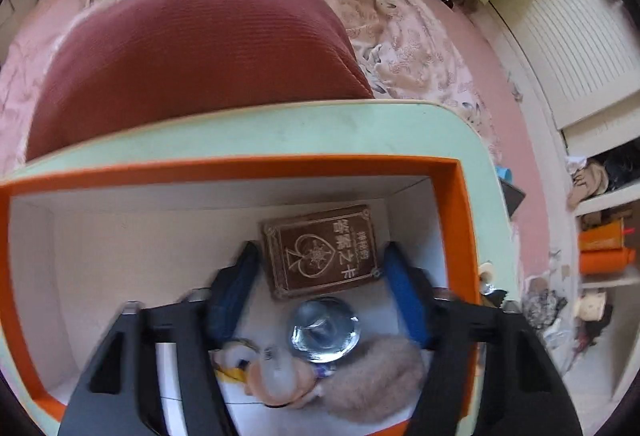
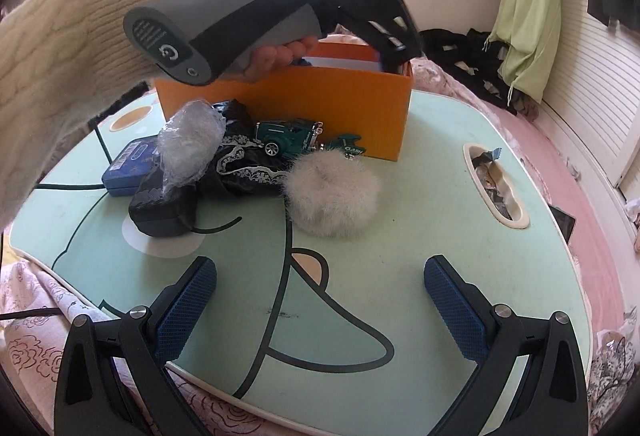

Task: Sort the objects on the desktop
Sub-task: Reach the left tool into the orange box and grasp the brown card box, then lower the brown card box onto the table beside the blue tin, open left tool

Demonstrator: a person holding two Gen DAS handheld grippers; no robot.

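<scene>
Left wrist view: the left gripper (image 1: pixel 318 268) points down into the orange box (image 1: pixel 248 166), its jaws apart and holding nothing, a brown card box (image 1: pixel 320 250) between them at 12 o'clock, a glass ball (image 1: pixel 324 330) lower.

Right wrist view: the right gripper (image 2: pixel 320 300) hovers open and empty over the table (image 2: pixel 420 204), with a fur pompom (image 2: pixel 334 194) at 12 o'clock and a toy car (image 2: pixel 288 136) beyond it.

Orange box (image 2: pixel 280 108), mint-green table (image 2: pixel 420 236)

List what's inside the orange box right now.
Inside the orange box: a brown card box, a clear glass ball, a fluffy beige pompom and a small plush toy. The left gripper's fingers cover the near floor.
</scene>
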